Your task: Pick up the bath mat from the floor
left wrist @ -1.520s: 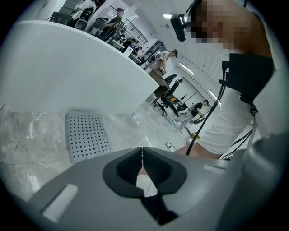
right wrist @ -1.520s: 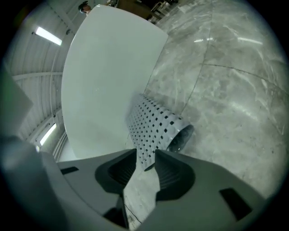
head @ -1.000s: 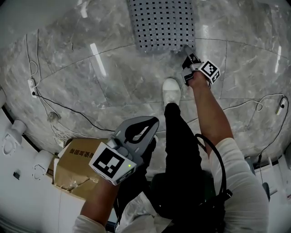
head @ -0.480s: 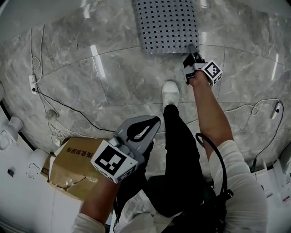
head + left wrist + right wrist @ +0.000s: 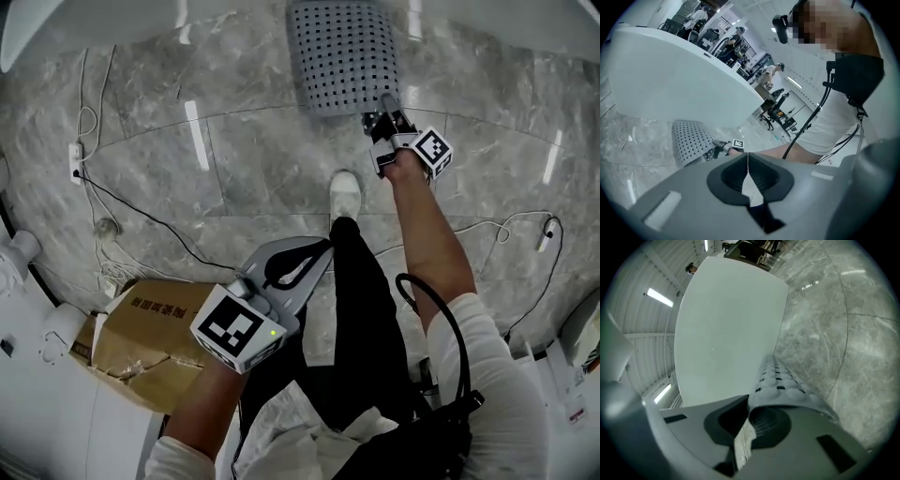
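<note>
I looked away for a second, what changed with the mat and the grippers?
The right gripper closed its open jaws on the bath mat's near right corner, taking hold of it. The left gripper stayed shut and empty, held back beside the cardboard box.

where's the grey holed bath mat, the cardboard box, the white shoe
grey holed bath mat [image 5: 342, 56], head view, middle of its surface
brown cardboard box [image 5: 141, 339], head view, top flap
white shoe [image 5: 345, 193], head view, toe

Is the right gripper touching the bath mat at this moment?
Touching. The right gripper has its jaws closed on an edge of the bath mat, shown plainly in its own view.
</note>
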The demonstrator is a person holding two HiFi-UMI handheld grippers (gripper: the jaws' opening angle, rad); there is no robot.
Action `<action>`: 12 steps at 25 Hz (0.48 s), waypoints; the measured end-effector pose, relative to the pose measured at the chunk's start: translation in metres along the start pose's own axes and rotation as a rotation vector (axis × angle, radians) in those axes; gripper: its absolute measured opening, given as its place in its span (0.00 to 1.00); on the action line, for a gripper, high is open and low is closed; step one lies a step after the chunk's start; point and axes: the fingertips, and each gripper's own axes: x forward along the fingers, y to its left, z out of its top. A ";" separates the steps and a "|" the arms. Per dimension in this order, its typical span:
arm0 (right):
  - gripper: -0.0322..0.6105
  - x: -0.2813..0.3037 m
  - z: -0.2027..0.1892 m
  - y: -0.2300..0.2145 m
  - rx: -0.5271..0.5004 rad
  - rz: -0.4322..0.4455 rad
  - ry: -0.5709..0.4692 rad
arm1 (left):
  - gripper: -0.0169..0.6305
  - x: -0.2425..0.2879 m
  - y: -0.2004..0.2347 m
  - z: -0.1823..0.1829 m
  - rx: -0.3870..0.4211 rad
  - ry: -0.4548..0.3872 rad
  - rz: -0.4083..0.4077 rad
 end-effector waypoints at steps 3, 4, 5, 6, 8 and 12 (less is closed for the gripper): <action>0.07 -0.002 -0.004 0.028 -0.012 0.000 0.017 | 0.04 -0.016 -0.010 0.016 0.026 -0.038 0.009; 0.07 -0.002 -0.004 0.038 -0.019 0.002 0.023 | 0.04 -0.022 -0.013 0.022 0.034 -0.051 0.012; 0.07 -0.001 -0.005 0.049 -0.027 0.006 0.029 | 0.04 -0.027 -0.017 0.027 0.040 -0.062 0.014; 0.07 0.000 -0.006 0.059 -0.036 0.010 0.037 | 0.04 -0.033 -0.020 0.032 0.043 -0.070 0.017; 0.07 0.001 -0.010 0.077 -0.052 0.015 0.056 | 0.04 -0.044 -0.027 0.040 0.039 -0.078 0.023; 0.07 -0.003 -0.018 0.107 -0.085 0.020 0.102 | 0.04 -0.063 -0.039 0.054 0.041 -0.102 0.037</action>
